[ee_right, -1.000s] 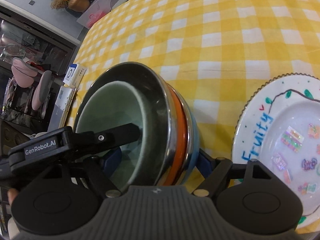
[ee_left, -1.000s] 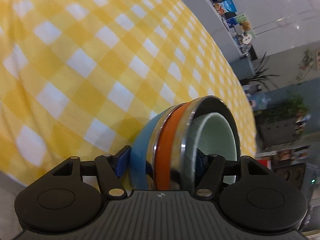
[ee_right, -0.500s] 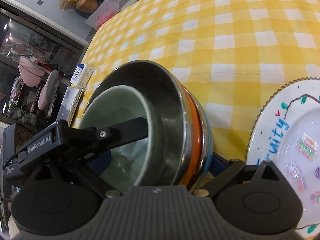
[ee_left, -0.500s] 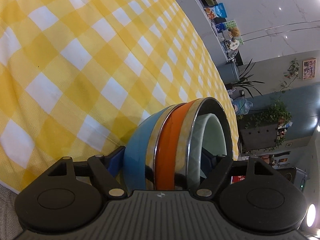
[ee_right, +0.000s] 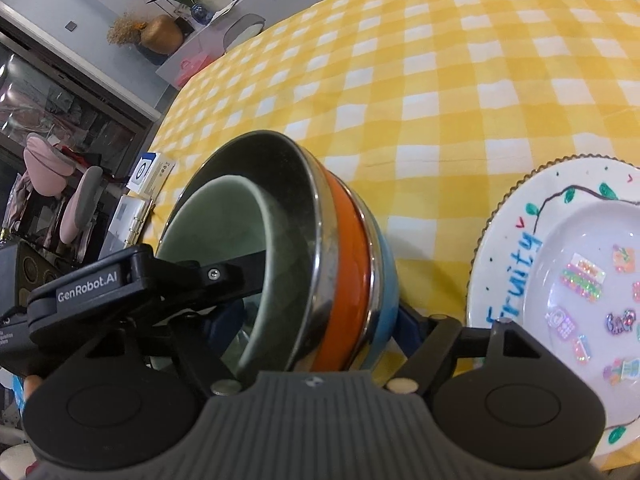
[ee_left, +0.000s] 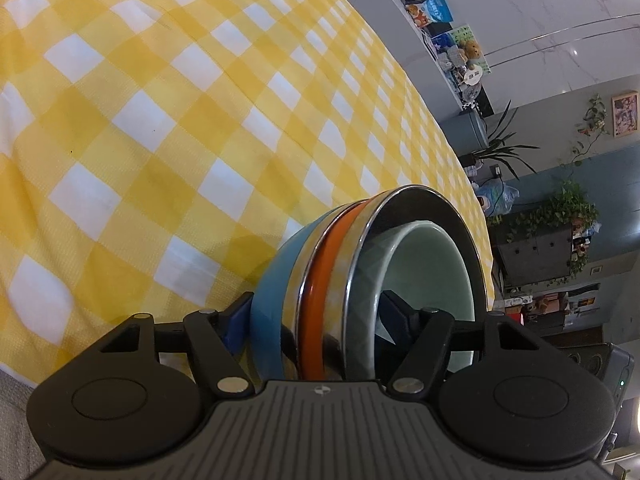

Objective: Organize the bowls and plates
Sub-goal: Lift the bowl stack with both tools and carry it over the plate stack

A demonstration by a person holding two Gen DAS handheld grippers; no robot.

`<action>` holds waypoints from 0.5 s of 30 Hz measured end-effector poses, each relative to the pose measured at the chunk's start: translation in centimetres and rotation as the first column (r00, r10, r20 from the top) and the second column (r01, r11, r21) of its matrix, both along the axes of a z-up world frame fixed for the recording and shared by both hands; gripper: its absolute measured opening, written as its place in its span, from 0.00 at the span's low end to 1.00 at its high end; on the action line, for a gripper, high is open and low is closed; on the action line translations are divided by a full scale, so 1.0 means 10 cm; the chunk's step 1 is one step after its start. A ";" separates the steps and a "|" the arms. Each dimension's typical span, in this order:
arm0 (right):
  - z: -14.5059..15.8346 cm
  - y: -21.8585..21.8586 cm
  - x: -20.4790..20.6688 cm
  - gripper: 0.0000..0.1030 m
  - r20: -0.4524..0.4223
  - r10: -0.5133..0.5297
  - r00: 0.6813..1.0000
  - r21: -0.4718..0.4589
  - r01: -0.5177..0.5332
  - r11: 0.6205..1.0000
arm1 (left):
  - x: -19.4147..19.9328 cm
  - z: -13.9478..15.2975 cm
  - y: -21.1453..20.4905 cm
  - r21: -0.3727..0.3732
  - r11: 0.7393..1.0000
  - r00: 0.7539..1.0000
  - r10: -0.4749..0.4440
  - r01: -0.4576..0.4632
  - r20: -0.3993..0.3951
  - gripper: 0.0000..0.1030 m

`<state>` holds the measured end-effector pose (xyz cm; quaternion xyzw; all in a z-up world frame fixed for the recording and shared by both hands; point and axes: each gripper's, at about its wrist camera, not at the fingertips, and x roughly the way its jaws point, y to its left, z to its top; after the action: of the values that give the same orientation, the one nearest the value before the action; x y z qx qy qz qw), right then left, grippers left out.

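Glazed, steel and enamel-bright, the nested stack of bowls [ee_left: 360, 280] sits clamped in both my tongs: a pale green ceramic bowl [ee_right: 224, 248] with a faceted outer wall innermost, then a polished steel bowl [ee_right: 296, 200], an orange layer [ee_right: 348, 264] and a blue bowl [ee_right: 386, 280] outermost. I have the left gripper [ee_left: 316, 316] closed across the whole stack, one blue pad on the blue wall, the other inside the green one. My right gripper [ee_right: 316, 320] pinches it the same way from its side. The stack hangs tilted over the yellow checked tablecloth [ee_left: 160, 120], just beside a scalloped white plate [ee_right: 516, 216] lettered "Fruity". Both gripper bodies cut off the stack's lower part, so I cannot tell whether it touches the cloth
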<state>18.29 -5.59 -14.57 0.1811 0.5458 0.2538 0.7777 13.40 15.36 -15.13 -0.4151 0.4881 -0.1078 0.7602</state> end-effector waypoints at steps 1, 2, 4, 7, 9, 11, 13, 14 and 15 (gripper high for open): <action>0.00 0.00 0.00 0.73 0.006 -0.001 1.000 0.004 0.000 1.000 | 0.00 0.00 0.00 0.005 1.000 1.000 0.003 -0.003 0.003 0.75; -0.01 0.02 0.00 0.73 0.012 -0.001 1.000 0.011 0.001 1.000 | 0.00 0.02 0.00 0.013 1.000 1.000 0.003 -0.003 0.007 0.76; -0.02 0.02 -0.01 0.73 0.021 -0.001 1.000 0.028 0.000 1.000 | -0.02 0.07 0.00 0.033 0.999 1.000 -0.007 0.006 0.019 0.76; 0.04 0.01 -0.02 0.73 0.032 -0.002 0.999 0.034 0.001 0.999 | -0.01 0.13 0.01 0.035 0.999 0.999 -0.010 0.009 0.035 0.76; 0.10 0.02 -0.02 0.73 0.047 -0.003 0.999 0.029 0.002 1.000 | -0.03 0.18 0.00 0.029 1.000 0.999 -0.008 0.006 0.047 0.76; 0.16 0.01 -0.03 0.73 0.060 -0.003 0.998 0.030 0.002 1.000 | -0.04 0.25 -0.02 0.034 0.999 0.998 -0.010 0.008 0.061 0.76; 0.23 -0.02 -0.04 0.73 0.070 -0.005 0.998 0.036 0.002 0.999 | -0.05 0.34 -0.05 0.043 0.999 0.997 -0.015 0.012 0.075 0.76; 0.27 -0.05 -0.08 0.73 0.078 -0.005 0.997 0.038 0.002 0.999 | -0.05 0.38 -0.06 0.045 0.999 0.996 -0.018 0.014 0.085 0.76; 0.32 -0.06 -0.09 0.73 0.087 -0.007 0.996 0.039 0.004 0.999 | -0.06 0.43 -0.07 0.047 0.999 0.995 -0.020 0.016 0.095 0.76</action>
<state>17.39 -6.22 -11.39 0.1863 0.5058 0.2699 0.7978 12.81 14.66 -10.79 -0.3873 0.4574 -0.1230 0.7910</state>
